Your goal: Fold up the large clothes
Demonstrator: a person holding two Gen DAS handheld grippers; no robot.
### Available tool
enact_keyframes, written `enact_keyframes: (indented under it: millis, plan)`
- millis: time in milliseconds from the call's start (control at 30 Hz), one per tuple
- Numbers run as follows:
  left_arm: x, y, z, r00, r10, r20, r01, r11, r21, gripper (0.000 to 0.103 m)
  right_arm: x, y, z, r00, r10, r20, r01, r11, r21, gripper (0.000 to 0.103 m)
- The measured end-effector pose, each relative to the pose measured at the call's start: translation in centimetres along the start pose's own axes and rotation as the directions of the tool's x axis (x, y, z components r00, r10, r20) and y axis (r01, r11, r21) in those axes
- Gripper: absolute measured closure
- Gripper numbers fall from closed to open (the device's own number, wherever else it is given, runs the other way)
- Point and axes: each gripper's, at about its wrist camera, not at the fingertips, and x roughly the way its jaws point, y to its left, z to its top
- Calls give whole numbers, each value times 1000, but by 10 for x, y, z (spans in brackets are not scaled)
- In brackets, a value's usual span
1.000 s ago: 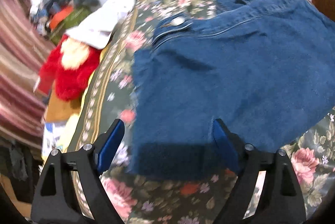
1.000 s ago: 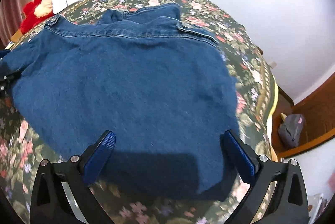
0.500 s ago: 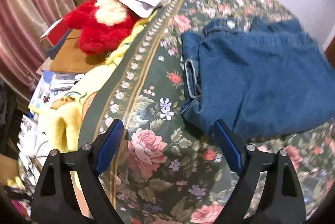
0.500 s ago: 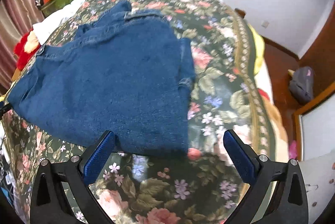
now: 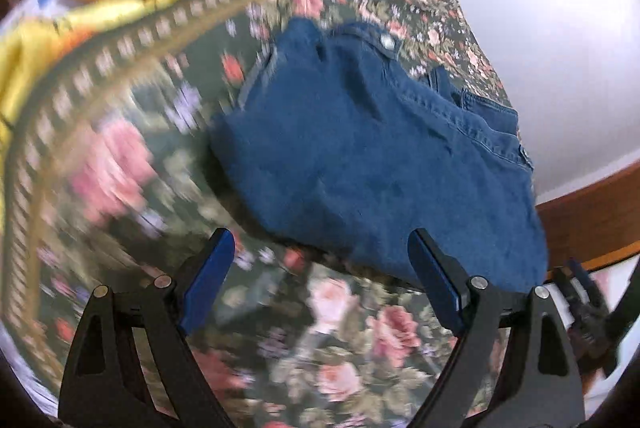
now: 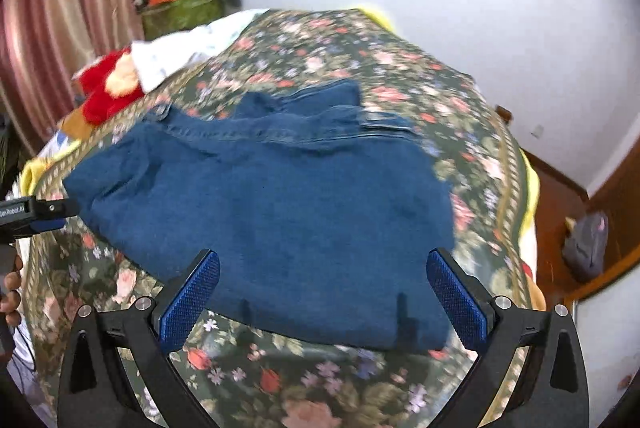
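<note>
The folded blue jeans [image 6: 276, 211] lie flat on the bed [image 6: 400, 75], on its dark floral cover, with the waistband turned toward the head of the bed and the folded end toward the foot. The left tool [image 5: 320, 284] hovers above the cover near the left corner of the jeans' near edge, its blue-padded fingers [image 5: 206, 282] spread wide apart and holding nothing. The right tool [image 6: 322, 302] hangs over the near edge of the jeans, its fingers [image 6: 188, 302] likewise wide apart and empty, one on either side of the fold. In the right wrist view the left tool [image 6: 48, 214] shows at the left corner of the jeans. A red plush toy [image 6: 108, 91] and a white pillow [image 6: 188, 47] sit at the bed's head-end left corner.
</note>
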Motion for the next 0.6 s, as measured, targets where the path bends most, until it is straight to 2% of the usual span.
enact_keyframes:
  millis: [200,367,467,500,600]
  plan:
    - [41,-1,-7,992,-91,-89,80,989,-121,14,65,10,-12,988,3,-154,-6,1000,-22,0]
    - [65,1,-2,982,-157,-103,132,967,-218,17,75,18,-22,993,-7,-121,-5,995,-97,0]
    - [80,-1,3,971,-219,-93,186,942,-278,22,76,14,-23,993,22,-116,-32,996,-88,0]
    - [85,-3,5,971,-226,-80,194,937,-290,24,76,14,-23,993,28,-114,-38,996,-86,0]
    - [93,-10,8,982,-187,-23,170,934,-315,28,76,13,-22,994,43,-101,-52,995,-86,0]
